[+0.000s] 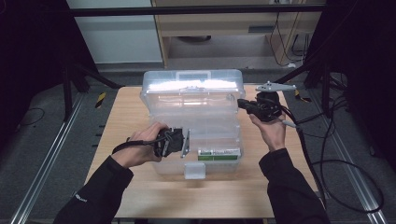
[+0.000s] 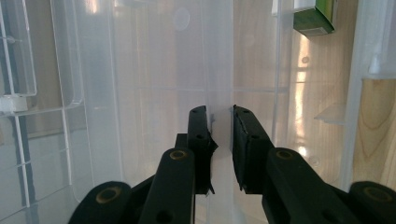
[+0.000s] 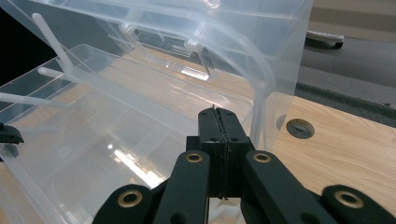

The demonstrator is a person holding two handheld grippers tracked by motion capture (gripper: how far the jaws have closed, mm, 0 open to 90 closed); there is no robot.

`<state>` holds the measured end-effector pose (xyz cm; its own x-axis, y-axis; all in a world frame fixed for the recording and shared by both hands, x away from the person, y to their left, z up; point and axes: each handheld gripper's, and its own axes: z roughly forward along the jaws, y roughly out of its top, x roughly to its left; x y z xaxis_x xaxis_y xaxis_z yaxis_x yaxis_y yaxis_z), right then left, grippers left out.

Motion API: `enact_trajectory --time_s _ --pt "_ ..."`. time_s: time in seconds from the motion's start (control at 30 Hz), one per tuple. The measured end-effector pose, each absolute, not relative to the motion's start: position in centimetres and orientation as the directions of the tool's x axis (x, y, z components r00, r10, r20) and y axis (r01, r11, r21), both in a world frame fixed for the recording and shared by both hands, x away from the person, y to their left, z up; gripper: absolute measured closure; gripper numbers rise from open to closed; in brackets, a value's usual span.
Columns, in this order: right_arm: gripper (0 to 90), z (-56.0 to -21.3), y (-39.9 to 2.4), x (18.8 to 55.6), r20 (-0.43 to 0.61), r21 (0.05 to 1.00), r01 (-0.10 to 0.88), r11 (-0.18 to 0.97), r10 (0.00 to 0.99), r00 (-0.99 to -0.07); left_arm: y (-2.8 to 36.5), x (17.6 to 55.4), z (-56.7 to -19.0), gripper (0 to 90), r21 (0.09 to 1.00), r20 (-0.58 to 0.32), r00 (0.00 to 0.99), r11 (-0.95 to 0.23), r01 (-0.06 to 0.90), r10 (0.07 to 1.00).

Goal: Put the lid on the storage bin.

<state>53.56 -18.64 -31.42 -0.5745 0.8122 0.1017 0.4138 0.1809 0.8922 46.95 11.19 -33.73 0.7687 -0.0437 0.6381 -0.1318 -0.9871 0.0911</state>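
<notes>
A clear plastic storage box [image 1: 205, 122] stands open in the middle of the wooden table, its lid [image 1: 192, 84] raised at the back. My left gripper [image 1: 187, 142] reaches in from the box's left front. In the left gripper view its pads [image 2: 198, 126] are shut on a thin clear inner wall [image 2: 219, 70] of the box. My right gripper [image 1: 240, 102] is at the box's right rear corner. In the right gripper view [image 3: 217, 112] its pads meet, nothing visible between them, just beside the lid's edge [image 3: 261, 88].
A green and white packet [image 1: 219, 153] lies in the box's front right compartment and shows again as a green packet [image 2: 315, 18] in the left gripper view. The box's latch [image 1: 194, 170] sticks out at the front. Cables trail off the table's [image 1: 130, 107] right side.
</notes>
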Motion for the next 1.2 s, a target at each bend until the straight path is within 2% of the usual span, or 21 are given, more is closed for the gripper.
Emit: enact_trajectory --time_s 0.47,0.7,1.03,1.2 --pt "90.0 -31.7 -19.0 53.1 0.109 0.891 0.416 0.183 0.802 -0.587 11.4 46.4 -34.3 76.8 0.117 0.636 0.771 -0.984 -0.134 -0.029" --pt "90.0 -31.9 -19.1 52.8 0.106 0.888 0.416 0.195 0.795 -0.598 11.3 46.3 -34.4 75.5 0.1 0.637 0.77 -0.986 -0.133 -0.039" --pt "90.0 -32.2 -19.2 52.4 0.106 0.887 0.415 0.201 0.787 -0.608 11.5 46.1 -34.6 67.7 0.128 0.628 0.778 -0.982 -0.142 -0.031" --pt "90.0 -32.3 -19.2 52.3 0.105 0.887 0.414 0.204 0.784 -0.612 11.9 46.0 -34.4 63.4 0.184 0.609 0.793 -0.974 -0.134 0.006"
